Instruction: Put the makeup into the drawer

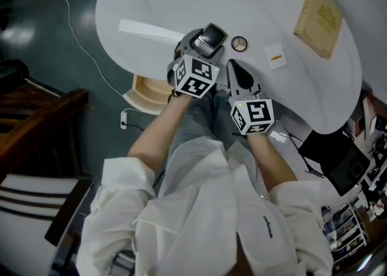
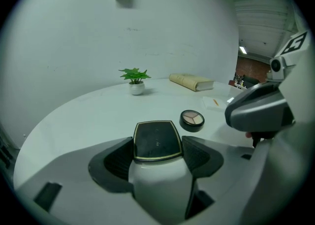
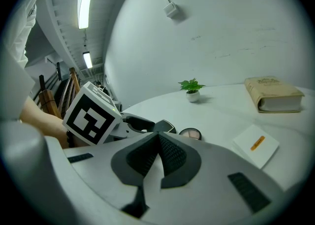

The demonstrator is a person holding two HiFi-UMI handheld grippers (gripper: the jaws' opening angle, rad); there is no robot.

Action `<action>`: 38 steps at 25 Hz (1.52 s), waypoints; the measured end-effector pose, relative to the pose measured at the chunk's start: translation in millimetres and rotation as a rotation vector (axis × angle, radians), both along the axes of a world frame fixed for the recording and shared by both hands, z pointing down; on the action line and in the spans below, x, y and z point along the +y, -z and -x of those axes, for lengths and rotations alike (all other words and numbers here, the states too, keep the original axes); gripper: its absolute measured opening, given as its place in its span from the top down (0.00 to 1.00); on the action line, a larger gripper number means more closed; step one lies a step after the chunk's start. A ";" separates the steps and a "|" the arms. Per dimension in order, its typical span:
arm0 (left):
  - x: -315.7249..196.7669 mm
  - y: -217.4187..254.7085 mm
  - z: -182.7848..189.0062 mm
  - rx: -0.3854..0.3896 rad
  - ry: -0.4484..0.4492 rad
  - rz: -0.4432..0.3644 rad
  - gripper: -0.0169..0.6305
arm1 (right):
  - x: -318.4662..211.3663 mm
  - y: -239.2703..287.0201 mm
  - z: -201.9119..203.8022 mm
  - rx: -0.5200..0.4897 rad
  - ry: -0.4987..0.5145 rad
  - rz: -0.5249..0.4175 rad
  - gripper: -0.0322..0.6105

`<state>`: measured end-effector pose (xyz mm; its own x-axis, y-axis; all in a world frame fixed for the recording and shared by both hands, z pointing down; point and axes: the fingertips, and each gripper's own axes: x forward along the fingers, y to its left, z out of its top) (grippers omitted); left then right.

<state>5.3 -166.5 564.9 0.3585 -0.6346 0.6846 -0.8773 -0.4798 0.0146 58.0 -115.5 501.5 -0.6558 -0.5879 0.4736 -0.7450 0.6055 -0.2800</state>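
The left gripper (image 2: 158,156) pinches a white jar with a black, gold-edged square lid (image 2: 156,140). A round eyeshadow compact (image 2: 192,119) lies just beyond its fingertips. The right gripper (image 3: 158,139) has its fingers pressed together, empty.

Left tongs (image 2: 157,145) clamped wide, right tongs (image 3: 158,140) closed, both tilted downward

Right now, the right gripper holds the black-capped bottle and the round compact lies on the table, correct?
No: the left gripper holds the black-capped bottle, as the left gripper view shows. The round compact does lie on the table.
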 end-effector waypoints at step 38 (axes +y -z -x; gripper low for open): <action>251.1 29.0 142.8 -0.021 0.357 0.016 0.47 | 160.0 -17.1 133.2 -0.019 0.613 0.057 0.92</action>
<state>-137.5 84.6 535.9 0.1018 -0.7068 0.7001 -0.9898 -0.1427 -0.0002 -75.2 44.4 518.6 -0.8750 -0.0752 0.4782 -0.2602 0.9060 -0.3338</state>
